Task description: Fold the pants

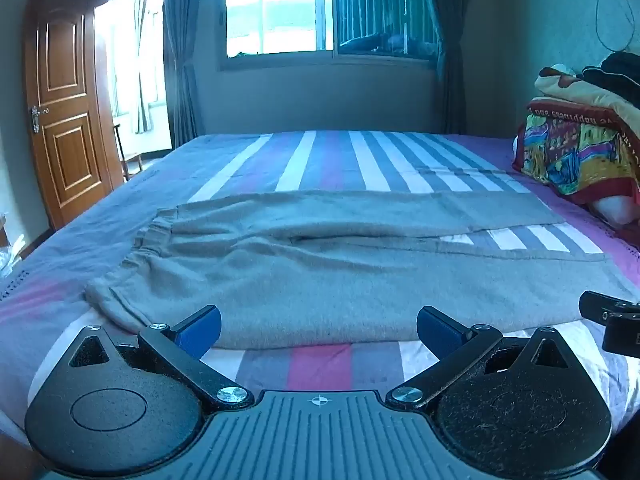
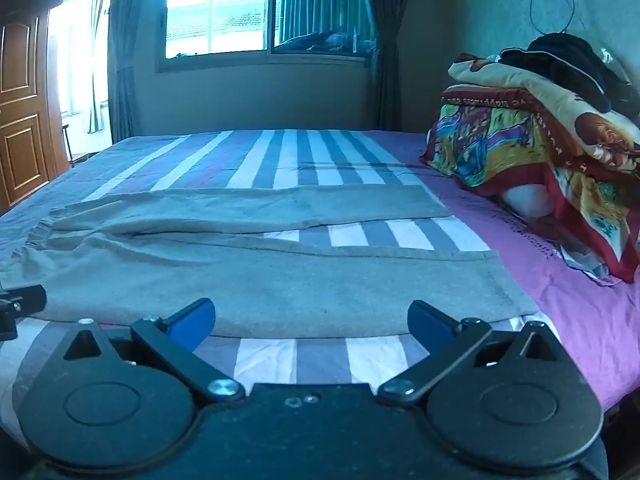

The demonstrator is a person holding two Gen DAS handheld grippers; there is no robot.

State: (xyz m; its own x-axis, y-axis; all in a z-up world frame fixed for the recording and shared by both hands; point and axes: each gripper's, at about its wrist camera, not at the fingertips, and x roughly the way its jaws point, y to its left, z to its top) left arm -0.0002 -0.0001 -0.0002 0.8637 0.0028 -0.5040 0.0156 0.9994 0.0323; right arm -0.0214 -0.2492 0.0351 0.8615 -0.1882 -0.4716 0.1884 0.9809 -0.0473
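While both hand-held grippers gape over grey pants, the folded blanket reads "happiness".

Both wrist views sit low at the bed's near edge, facing across it toward the window. The left view stands further left; both share the pants.

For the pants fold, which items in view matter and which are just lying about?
Job:
pants, spread flat on the bed
left tool, open
right tool, open

Lying about:
folded blankets at the bed's right end
dark clothes on top of them
door
curtains
window
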